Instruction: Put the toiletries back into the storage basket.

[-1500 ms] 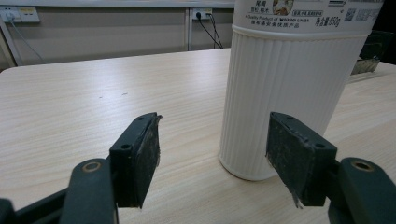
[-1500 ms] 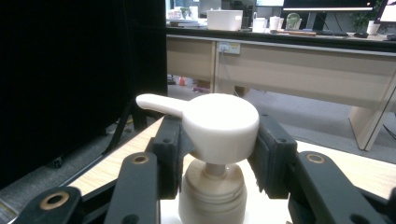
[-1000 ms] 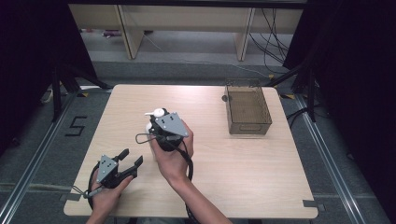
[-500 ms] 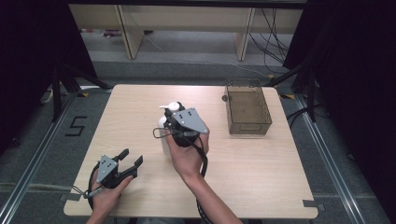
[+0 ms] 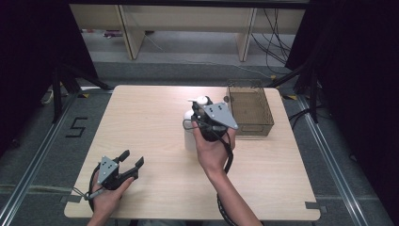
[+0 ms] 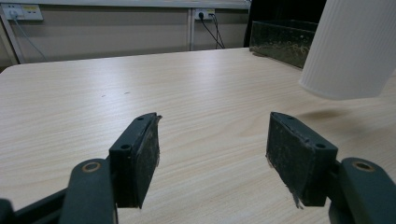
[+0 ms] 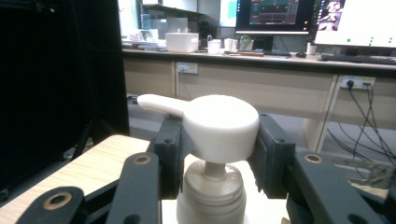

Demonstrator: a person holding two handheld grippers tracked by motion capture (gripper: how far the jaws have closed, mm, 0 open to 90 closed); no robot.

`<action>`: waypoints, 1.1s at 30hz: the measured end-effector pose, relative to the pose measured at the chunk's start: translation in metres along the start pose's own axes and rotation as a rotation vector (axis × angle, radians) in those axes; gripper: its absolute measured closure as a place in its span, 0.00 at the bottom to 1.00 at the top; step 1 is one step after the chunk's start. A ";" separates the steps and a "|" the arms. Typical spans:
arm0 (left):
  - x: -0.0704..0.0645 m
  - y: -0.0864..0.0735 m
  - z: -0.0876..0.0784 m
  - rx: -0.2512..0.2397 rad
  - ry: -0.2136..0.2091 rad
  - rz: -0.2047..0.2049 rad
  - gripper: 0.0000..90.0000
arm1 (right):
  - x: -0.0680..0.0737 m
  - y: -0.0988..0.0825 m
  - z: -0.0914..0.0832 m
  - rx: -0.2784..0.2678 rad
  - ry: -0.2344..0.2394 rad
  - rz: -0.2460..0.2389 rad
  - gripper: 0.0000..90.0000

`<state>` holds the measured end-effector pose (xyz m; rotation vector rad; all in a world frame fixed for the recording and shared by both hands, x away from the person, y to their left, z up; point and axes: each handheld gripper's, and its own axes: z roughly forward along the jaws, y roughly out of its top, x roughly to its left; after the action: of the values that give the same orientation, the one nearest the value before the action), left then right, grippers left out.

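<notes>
A white pump bottle [image 5: 190, 129] hangs clear of the wooden table [image 5: 136, 117], gripped at its top. My right gripper [image 5: 205, 111] is shut on the bottle's pump head [image 7: 219, 123], one jaw on each side, and the spout points left in the right gripper view. In the left gripper view the bottle's ribbed body [image 6: 351, 46] floats at the upper right above its shadow. My left gripper [image 5: 131, 159] rests near the table's front left corner. It stands open [image 6: 212, 154] with nothing between its pads.
A dark see-through basket [image 5: 253, 130] stands at the table's back right, just right of the held bottle, and appears again [image 6: 280, 39] far off. Bare wood lies between the two grippers. Shelving and cables sit beyond the far edge.
My right gripper has carried the bottle to the right and slightly farther away, closer to the basket. The left gripper has stayed where it was, open.
</notes>
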<state>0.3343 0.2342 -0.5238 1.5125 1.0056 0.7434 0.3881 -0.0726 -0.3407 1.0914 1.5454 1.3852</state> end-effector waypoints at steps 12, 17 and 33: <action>0.000 0.000 0.000 -0.001 0.005 -0.002 0.38 | -0.041 0.008 -0.007 0.009 -0.037 0.011 0.67; 0.000 0.000 0.000 -0.002 0.008 -0.004 0.38 | -0.058 0.011 -0.012 0.000 -0.068 0.005 0.67; 0.001 0.000 -0.001 -0.008 0.010 -0.011 0.38 | -0.097 0.023 -0.023 -0.023 -0.123 0.024 0.67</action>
<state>0.3339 0.2349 -0.5240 1.4962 1.0167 0.7469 0.4006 -0.1712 -0.3149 1.1619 1.4292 1.3233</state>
